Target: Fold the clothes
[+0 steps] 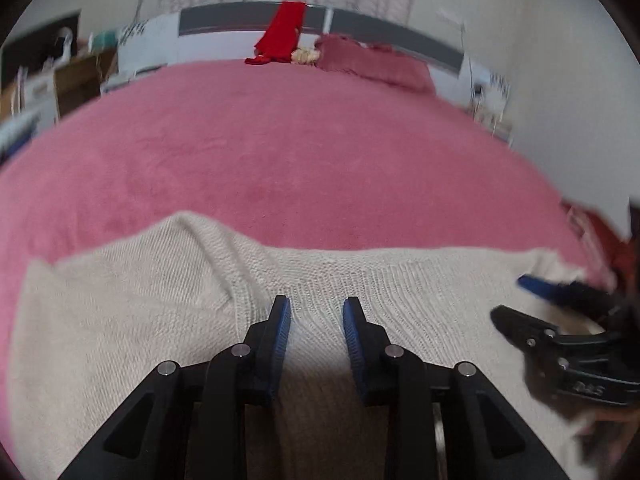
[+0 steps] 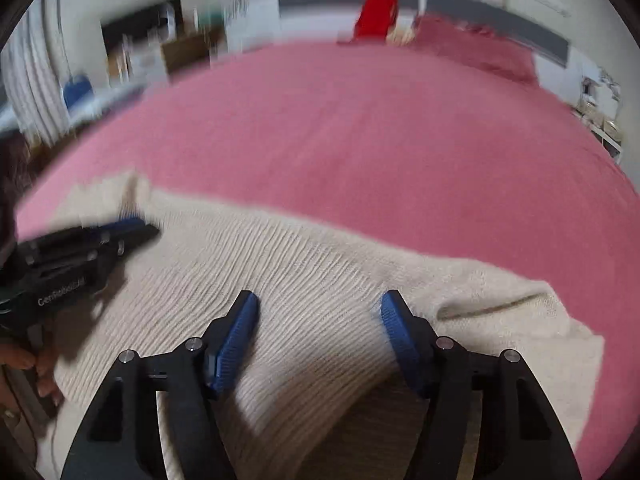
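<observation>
A cream knit sweater [image 1: 160,320] lies spread across the near part of the pink bed, its ribbed panel [image 2: 280,264] running under both tools. My left gripper [image 1: 316,305] hovers just above the knit, blue pads parted, nothing pinched between them. It also shows from the side as the left gripper [image 2: 134,229] over the sweater's left end. My right gripper [image 2: 319,301] is open wide over the ribbing near a rumpled sleeve [image 2: 520,312]. In the left wrist view the right gripper [image 1: 520,300] sits at the sweater's right edge, jaws apart.
The pink blanket [image 1: 280,140] covers the bed beyond the sweater. A red garment [image 1: 282,32] hangs on the headboard next to a pink pillow [image 1: 372,62]. Wooden furniture [image 1: 76,80] stands left, a bedside shelf [image 2: 600,120] right. A hand [image 2: 36,364] grips the left tool.
</observation>
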`<state>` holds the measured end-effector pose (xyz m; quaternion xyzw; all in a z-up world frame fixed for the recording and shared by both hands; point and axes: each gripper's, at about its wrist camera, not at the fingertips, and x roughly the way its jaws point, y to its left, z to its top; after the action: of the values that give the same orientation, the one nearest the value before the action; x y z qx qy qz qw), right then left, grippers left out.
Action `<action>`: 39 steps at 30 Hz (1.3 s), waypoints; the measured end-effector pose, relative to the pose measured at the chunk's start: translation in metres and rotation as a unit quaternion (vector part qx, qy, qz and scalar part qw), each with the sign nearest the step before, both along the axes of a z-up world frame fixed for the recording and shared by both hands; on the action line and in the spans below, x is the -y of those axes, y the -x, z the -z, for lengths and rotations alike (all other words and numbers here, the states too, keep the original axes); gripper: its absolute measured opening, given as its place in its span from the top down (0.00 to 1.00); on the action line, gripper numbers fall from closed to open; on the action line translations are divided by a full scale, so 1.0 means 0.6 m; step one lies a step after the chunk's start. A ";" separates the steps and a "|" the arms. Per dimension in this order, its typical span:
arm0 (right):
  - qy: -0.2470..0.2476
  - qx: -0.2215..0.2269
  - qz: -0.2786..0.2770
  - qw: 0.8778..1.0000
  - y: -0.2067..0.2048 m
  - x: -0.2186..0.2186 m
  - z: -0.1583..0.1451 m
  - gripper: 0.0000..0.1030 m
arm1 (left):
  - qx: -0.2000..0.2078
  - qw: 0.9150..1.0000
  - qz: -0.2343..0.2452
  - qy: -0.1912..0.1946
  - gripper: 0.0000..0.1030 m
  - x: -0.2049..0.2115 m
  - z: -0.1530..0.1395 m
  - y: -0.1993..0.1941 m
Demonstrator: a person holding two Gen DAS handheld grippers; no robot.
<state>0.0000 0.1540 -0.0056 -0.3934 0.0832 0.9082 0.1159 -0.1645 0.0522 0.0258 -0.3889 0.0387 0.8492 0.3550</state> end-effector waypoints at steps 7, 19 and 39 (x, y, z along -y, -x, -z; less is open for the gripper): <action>0.008 0.002 0.012 1.000 -0.011 -0.005 -0.020 0.37 | 0.102 0.989 -0.035 -0.101 0.75 0.129 -0.003 0.028; 0.044 0.066 0.047 0.996 -0.127 0.052 -0.026 0.21 | 0.076 0.994 -0.075 -0.004 0.75 0.289 -0.025 -0.127; 0.112 0.015 0.099 0.989 -0.436 0.213 -0.025 0.20 | -0.006 0.993 0.026 0.112 0.72 0.368 -0.038 -0.366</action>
<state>0.2615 0.0263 0.0096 -0.4069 0.2215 0.8713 0.1616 0.0551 -0.1688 0.0485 -0.4200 0.1459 0.8322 0.3312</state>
